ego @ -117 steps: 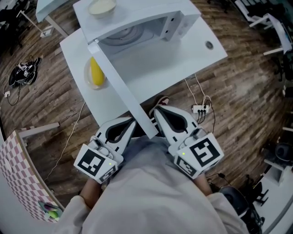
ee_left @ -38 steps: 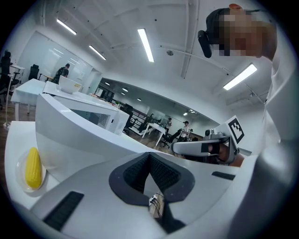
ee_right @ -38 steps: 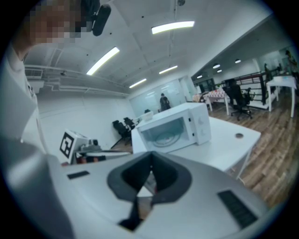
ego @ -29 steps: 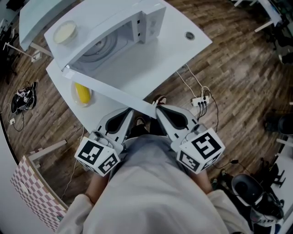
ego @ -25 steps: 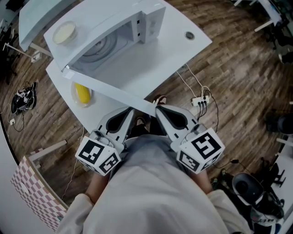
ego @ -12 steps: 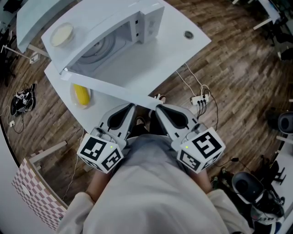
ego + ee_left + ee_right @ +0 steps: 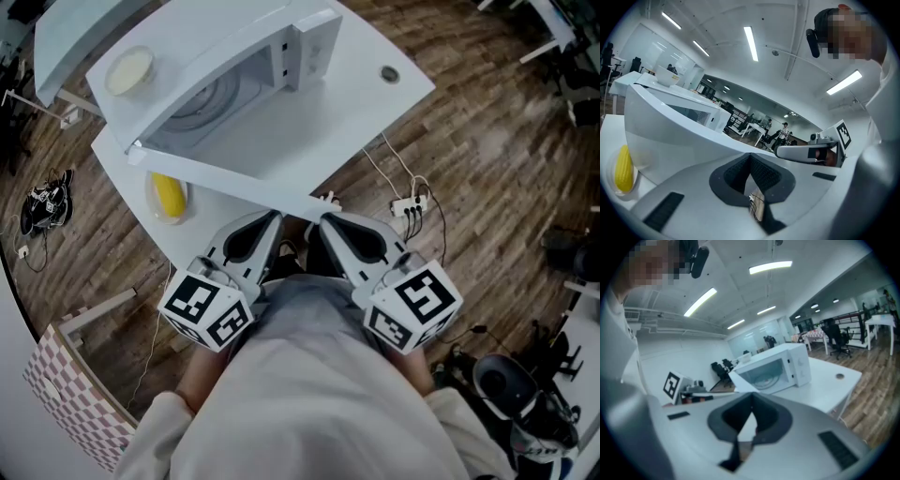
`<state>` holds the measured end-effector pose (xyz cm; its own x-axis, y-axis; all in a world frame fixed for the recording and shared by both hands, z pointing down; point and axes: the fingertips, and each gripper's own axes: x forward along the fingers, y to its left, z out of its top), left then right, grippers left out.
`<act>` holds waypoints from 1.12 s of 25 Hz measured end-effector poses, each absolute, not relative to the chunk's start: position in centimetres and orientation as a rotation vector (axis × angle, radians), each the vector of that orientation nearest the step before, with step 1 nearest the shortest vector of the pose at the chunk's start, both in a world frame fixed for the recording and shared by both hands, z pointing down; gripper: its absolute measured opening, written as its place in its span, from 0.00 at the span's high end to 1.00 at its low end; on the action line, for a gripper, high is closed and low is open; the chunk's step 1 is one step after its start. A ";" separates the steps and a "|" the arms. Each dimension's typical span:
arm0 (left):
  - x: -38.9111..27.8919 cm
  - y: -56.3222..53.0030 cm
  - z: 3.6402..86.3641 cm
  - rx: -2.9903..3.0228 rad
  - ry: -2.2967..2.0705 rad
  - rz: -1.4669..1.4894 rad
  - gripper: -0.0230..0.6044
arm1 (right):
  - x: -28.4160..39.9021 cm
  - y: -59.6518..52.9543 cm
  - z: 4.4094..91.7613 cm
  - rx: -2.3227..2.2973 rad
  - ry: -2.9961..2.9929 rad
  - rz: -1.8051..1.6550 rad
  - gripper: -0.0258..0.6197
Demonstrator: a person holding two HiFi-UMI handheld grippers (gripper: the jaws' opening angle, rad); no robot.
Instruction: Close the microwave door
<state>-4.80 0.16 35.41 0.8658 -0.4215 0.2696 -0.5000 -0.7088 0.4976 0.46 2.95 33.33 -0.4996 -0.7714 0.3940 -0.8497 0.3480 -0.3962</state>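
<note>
Currently the microwave (image 7: 225,42) sits on the white worktop (image 7: 361,103) with its cavity exposed. The microwave door (image 7: 225,178) stands swung wide open toward the person, and its free end lies just beside both gripper tips. Contact cannot be confirmed.

Left gripper (image 7: 271,218): jaws clenched tip to tip, nothing between them, pointing at the door's free end. Right gripper (image 7: 325,221): jaws likewise pressed together and empty, just right of the door end. The two grippers lie side by side, close to the person's body.

A corn cob (image 7: 169,192) rests on a plate (image 7: 153,204) left of the door. A bowl (image 7: 129,67) stands on top of the microwave. A power strip (image 7: 410,208) lies on the wooden floor (image 7: 487,150).
</note>
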 end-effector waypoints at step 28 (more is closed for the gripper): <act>-3.4 -1.1 35.0 2.428 -0.635 0.127 0.94 | 0.8 1.6 33.7 1.484 -2.463 0.826 0.93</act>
